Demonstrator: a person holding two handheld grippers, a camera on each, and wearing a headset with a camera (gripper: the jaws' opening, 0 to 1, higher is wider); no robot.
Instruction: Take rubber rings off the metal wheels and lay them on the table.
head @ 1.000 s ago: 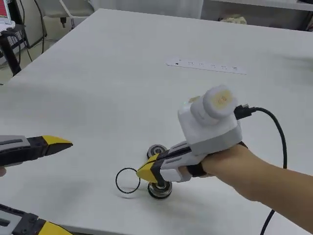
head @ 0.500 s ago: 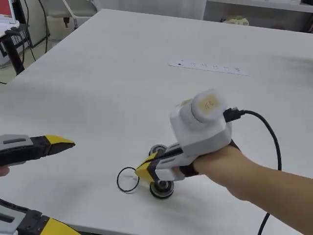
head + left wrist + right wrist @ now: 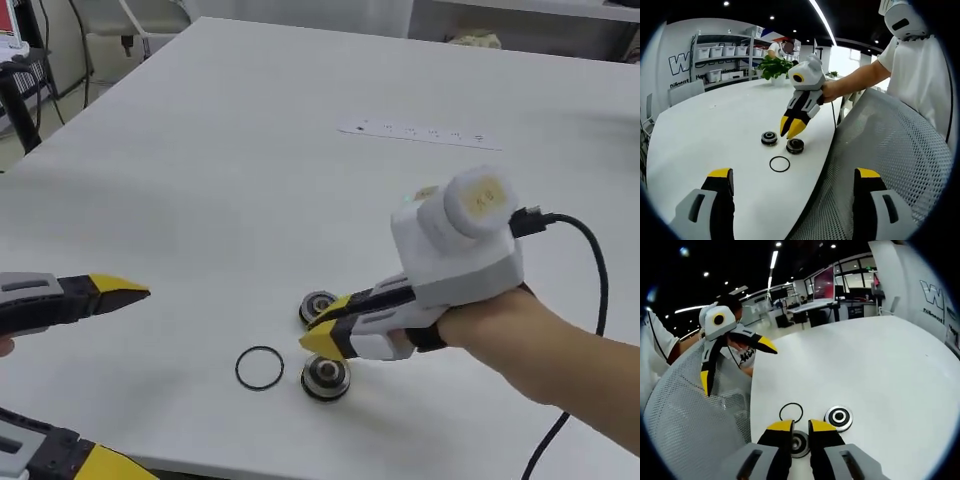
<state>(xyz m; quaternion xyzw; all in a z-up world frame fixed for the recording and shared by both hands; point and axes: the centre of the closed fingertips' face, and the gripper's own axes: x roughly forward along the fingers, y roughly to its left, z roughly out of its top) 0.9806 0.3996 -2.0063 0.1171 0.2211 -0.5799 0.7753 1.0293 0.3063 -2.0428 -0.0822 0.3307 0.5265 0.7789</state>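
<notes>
1. At the left edge of the head view, the left claw is released. Its yellow-tipped jaws are spread wide with nothing between them, above the near edge of the white bench.
2. Just right of it, a black rubber ring lies flat on the bench, free of both wheels. It is just beside the near metal wheel but not touching it.
3. The near metal wheel lies flat. The far metal wheel lies a little behind it, apart from it.
4. The right claw hangs between the two wheels and slightly above them, pointing left. Its jaws are clenched almost together and grasp nothing. In the right gripper view a thin slit shows between the yellow tips, with the near wheel partly hidden under them, the ring just ahead and the far wheel to the right.
5. A hand holds the right claw from the right, and a black cable loops away behind it.
6. Farther back on the bench lies a white power strip, well apart from the wheels.
</notes>
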